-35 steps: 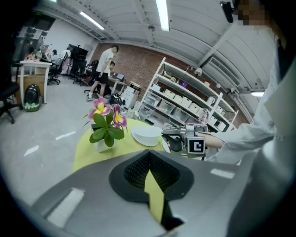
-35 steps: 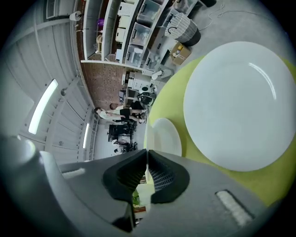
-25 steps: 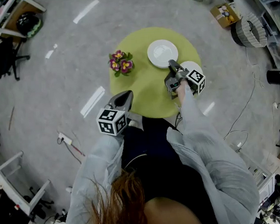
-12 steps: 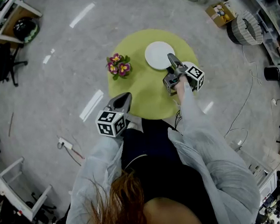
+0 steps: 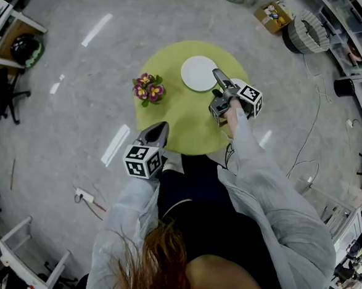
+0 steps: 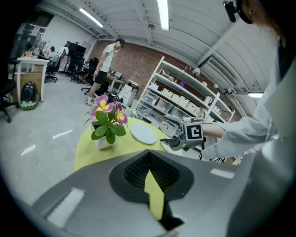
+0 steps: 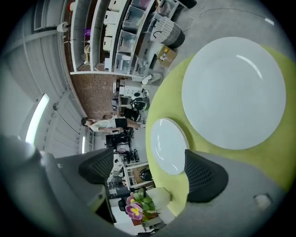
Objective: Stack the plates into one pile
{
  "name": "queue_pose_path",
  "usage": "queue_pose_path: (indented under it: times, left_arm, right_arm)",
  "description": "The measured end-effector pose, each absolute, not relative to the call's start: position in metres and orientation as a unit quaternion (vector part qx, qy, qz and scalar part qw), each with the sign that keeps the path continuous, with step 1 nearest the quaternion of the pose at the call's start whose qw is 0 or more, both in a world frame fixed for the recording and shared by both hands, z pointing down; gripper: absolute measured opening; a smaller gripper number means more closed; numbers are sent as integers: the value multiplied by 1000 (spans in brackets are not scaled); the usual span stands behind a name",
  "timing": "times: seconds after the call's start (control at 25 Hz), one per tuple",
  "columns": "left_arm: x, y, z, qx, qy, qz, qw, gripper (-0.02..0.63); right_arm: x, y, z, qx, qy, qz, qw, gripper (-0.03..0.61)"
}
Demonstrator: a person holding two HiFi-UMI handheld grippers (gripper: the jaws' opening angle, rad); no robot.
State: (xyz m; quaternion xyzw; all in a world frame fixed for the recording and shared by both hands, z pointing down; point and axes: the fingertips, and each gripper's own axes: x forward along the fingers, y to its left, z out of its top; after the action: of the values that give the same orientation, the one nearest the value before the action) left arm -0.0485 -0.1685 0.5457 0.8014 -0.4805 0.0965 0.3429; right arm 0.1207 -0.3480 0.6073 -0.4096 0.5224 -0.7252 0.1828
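Observation:
A white plate (image 5: 199, 73) lies at the far side of the round green table (image 5: 179, 125). The right gripper view shows the same plate (image 7: 169, 146) further off and a second, nearer white plate (image 7: 233, 92) beside it; the two lie apart, not stacked. My right gripper (image 5: 216, 76) hovers over the table's right part, rolled onto its side. Its jaws have just been opening, and the right gripper (image 7: 150, 171) is open with nothing between the pads. My left gripper (image 5: 160, 127) hangs at the near left edge of the table, shut and empty, and is also seen as the left gripper (image 6: 150, 178).
A pot of pink and yellow flowers (image 5: 147, 89) stands on the table's left side. On the floor beyond are a wicker basket (image 5: 305, 32), a cardboard box (image 5: 269, 14) and loose cables (image 5: 311, 144). Shelving (image 6: 185, 97) lines the far wall.
The right gripper's jaws stand wider than a second ago, and it has stayed over the table's right part. The left gripper has kept still.

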Motion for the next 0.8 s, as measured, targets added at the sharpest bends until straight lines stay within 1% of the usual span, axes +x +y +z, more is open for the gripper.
queue_pose_path:
  times: [0.2, 0.4, 0.6, 0.8]
  left_arm:
    - [-45, -167, 540, 814, -463, 96, 338, 12]
    - [-43, -161, 528, 824, -451, 85, 332, 12]
    - [-47, -153, 520, 838, -434, 83, 320, 12]
    - [-45, -142, 524, 847, -417, 92, 318, 12]
  right_arm:
    - [128, -332, 574, -369, 556, -706, 236, 466]
    - [153, -303, 556, -340, 591, -675, 282, 453]
    - [179, -260, 546, -350, 580, -652, 339, 443]
    - [204, -226, 546, -368, 571, -629, 379, 433]
